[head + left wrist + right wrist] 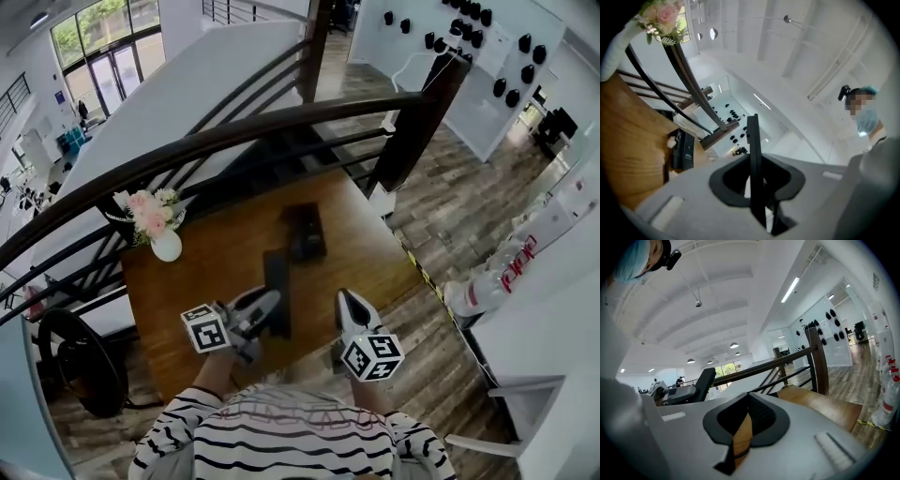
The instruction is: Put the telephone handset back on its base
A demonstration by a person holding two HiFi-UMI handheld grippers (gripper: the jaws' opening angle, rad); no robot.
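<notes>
the left hand-held gripper (266,306) sticks out from a striped sleeve, roughly level and aimed away from the person across the counter (211,267). its marker cube (204,329) sits on the outer side, toward the person's left. its jaws are clamped on the black telephone handset (277,292). in the left gripper view the handset (754,164) shows edge-on as a thin dark bar gripped between the pads and reaching out past them.

the right hand-held gripper (348,302) is held just beside it, near the counter's near edge, pointing the same way with its cube (372,356) turned up. its jaws stand a little apart with nothing in them; the right gripper view shows only the wood of the counter (740,434) through the gap.

the handset runs lengthwise toward the telephone base (305,232), which lies further in on the counter. its far end is near the base's near left corner, not seated on it. to the left stands a white vase (167,247) of pink flowers (151,212), and a dark railing (234,136) curves behind the counter.
</notes>
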